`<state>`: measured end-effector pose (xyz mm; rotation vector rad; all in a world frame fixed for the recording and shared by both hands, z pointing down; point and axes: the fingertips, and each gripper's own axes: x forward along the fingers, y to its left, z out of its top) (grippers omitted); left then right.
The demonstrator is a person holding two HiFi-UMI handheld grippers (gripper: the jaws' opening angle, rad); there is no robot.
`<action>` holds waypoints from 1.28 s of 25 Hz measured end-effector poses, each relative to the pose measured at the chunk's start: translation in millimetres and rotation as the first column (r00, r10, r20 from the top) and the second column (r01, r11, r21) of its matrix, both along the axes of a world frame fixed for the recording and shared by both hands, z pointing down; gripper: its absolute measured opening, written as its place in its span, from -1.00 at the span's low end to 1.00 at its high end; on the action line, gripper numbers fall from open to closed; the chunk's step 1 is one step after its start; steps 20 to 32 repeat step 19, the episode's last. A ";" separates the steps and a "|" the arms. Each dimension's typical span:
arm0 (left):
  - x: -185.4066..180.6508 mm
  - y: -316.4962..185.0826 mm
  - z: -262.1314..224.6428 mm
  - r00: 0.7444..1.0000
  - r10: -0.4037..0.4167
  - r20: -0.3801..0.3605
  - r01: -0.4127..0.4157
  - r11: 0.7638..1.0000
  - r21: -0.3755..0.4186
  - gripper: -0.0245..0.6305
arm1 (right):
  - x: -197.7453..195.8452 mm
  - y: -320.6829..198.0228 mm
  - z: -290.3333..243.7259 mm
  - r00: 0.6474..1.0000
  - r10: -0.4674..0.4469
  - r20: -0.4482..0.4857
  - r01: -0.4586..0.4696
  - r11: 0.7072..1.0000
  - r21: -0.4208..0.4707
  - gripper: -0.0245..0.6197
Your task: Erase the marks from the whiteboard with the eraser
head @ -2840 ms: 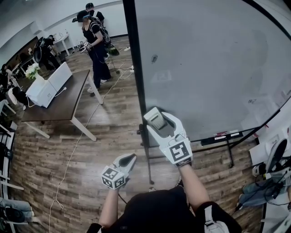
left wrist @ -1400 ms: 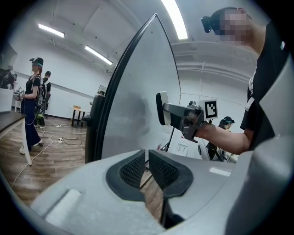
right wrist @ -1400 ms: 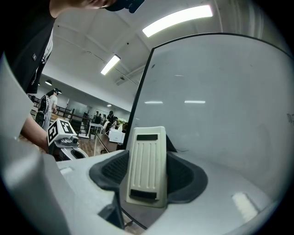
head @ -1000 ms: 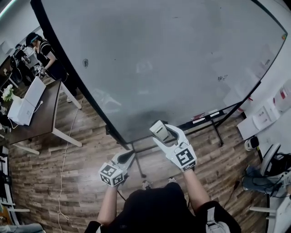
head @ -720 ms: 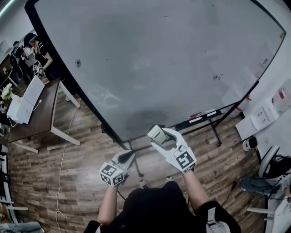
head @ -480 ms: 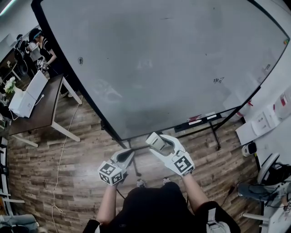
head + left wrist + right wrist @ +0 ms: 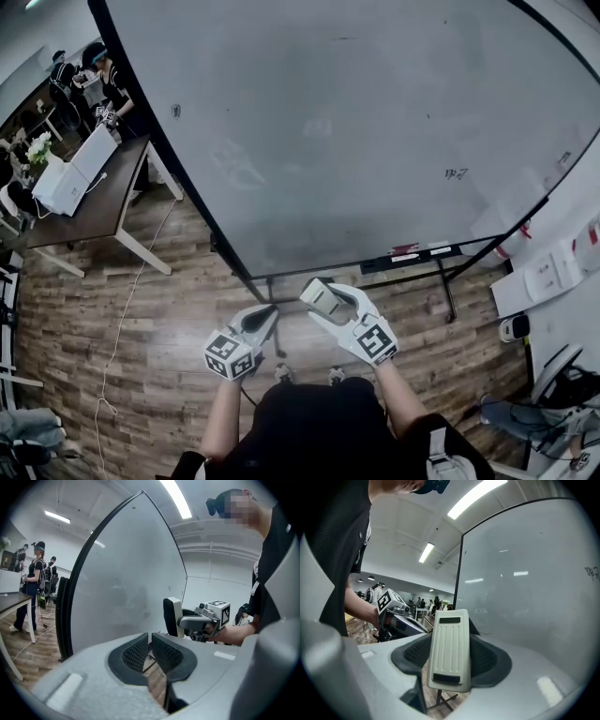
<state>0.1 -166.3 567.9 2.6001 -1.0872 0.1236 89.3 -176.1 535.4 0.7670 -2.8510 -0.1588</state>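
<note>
Right gripper (image 7: 322,302): jaws clamped on white eraser (image 7: 449,648), held just below whiteboard (image 7: 375,122) bottom edge, not touching it | left gripper (image 7: 150,651): jaws all but together, nothing between, beside right | scribble (image 7: 457,173) near board's right edge, dark spot (image 7: 175,111) near left edge.

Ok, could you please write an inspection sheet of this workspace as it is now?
Surface: whiteboard upright, mostly clean; small dark marks at right, another mark near the left edge.
Job's things: eraser gripped, not touching the board.
Clutter: small items on the board's ledge.
Grippers: right gripper shut on the eraser; left gripper shut, empty.
Cables: white cable across the wooden floor.
Surroundings: desk with a white box; people behind it.
</note>
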 end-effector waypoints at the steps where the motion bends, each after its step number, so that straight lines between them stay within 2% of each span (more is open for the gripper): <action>1: 0.4 2.0 -0.2 1.000 -0.011 -0.001 0.011 1.000 0.000 -0.82 | 1.1 1.7 0.1 1.000 -0.008 0.000 0.008 1.000 -0.001 -0.12; 14: 32.4 27.5 10.8 0.995 -0.098 -0.007 0.098 0.995 -0.008 -0.82 | 33.2 17.9 5.9 0.996 -0.086 0.021 0.086 0.996 0.017 -0.12; 19: 43.2 35.9 14.0 0.994 -0.111 -0.009 0.111 0.994 -0.009 -0.82 | 43.9 24.1 9.0 0.995 -0.096 0.012 0.096 0.995 0.017 -0.12; 32: 43.2 35.9 14.0 0.994 -0.111 -0.009 0.111 0.994 -0.009 -0.82 | 43.9 24.1 9.0 0.995 -0.096 0.012 0.096 0.995 0.017 -0.12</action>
